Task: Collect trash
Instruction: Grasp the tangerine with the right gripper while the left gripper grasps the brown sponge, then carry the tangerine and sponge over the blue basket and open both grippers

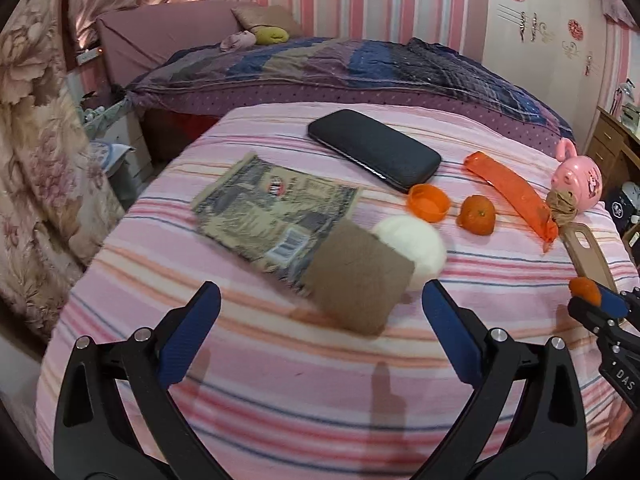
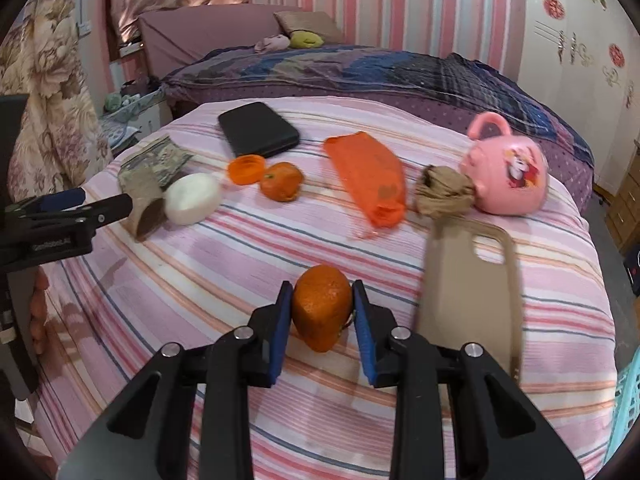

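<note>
My right gripper (image 2: 322,312) is shut on a piece of orange peel (image 2: 322,312) and holds it above the striped pink table cover (image 2: 240,248); it also shows in the left wrist view (image 1: 586,292). My left gripper (image 1: 320,308) is open and empty, just short of a brown card (image 1: 360,280) and a white ball (image 1: 416,248). On the cover lie a printed wrapper (image 1: 272,208), an orange peel cup (image 1: 428,202), a tangerine (image 1: 476,214), an orange plastic bag (image 2: 366,178) and a crumpled brown paper wad (image 2: 442,192).
A black phone (image 1: 374,154), a beige phone case (image 2: 472,276) and a pink toy kettle (image 2: 508,176) also lie on the cover. A bed with a dark quilt (image 1: 360,68) stands behind. A turquoise basket (image 2: 624,412) shows at the right edge.
</note>
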`<state>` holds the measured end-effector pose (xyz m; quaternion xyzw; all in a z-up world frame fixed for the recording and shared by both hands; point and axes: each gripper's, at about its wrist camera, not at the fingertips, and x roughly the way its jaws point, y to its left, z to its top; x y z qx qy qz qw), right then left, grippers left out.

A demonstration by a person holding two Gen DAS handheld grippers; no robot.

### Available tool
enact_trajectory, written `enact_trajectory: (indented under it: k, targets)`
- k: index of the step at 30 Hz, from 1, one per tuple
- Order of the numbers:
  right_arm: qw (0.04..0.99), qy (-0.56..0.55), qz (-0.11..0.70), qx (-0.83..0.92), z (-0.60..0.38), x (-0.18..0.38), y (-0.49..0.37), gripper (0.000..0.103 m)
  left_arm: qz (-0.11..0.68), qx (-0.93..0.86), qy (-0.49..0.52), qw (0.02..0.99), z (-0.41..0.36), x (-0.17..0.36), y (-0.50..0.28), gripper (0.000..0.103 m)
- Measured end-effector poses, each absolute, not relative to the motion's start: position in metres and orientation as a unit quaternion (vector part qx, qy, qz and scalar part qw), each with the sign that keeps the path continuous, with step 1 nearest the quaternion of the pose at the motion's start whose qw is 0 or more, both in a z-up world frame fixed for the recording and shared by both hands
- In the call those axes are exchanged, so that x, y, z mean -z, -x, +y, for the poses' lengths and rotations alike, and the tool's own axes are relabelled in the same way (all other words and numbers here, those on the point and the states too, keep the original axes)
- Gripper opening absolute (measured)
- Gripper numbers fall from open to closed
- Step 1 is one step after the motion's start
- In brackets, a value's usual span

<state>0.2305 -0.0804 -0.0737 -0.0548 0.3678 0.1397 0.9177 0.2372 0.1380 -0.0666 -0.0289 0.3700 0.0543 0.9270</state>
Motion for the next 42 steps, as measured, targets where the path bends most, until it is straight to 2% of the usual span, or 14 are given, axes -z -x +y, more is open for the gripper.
enact_trajectory:
  k: [4, 6, 11, 16, 22, 29, 42]
  targets:
    - [0.92, 0.049, 0.365, -0.133, -0.096, 0.069, -0.23, 0.03, 0.38, -0.046, 0.031, 0.924, 0.129, 0.073, -0.248, 0.097]
    - [0.922, 0.045, 0.363, -0.129, -0.103, 0.067, -0.229, 0.03, 0.384, -0.04, 0.031, 0.922, 0.124, 0.075, -0.251, 0.092]
    - [0.924, 0.036, 0.36, -0.119, -0.122, 0.063, -0.227, 0.03, 0.403, -0.015, 0.018, 0.915, 0.108, 0.08, -0.256, 0.056]
    - [0.928, 0.035, 0.354, -0.108, -0.137, 0.059, -0.22, 0.03, 0.392, -0.008, 0.005, 0.92, 0.098, 0.072, -0.249, 0.051]
    - [0.931, 0.033, 0.35, -0.092, -0.159, 0.056, -0.212, 0.03, 0.359, 0.003, 0.024, 0.933, 0.098, 0.05, -0.228, 0.05]
    - [0.935, 0.032, 0.344, -0.074, -0.185, 0.052, -0.202, 0.03, 0.358, 0.01, 0.054, 0.932, 0.099, 0.043, -0.208, 0.05]
    - [0.945, 0.031, 0.323, -0.041, -0.24, 0.035, -0.173, 0.03, 0.319, -0.003, 0.049, 0.947, 0.034, 0.012, -0.184, 0.05]
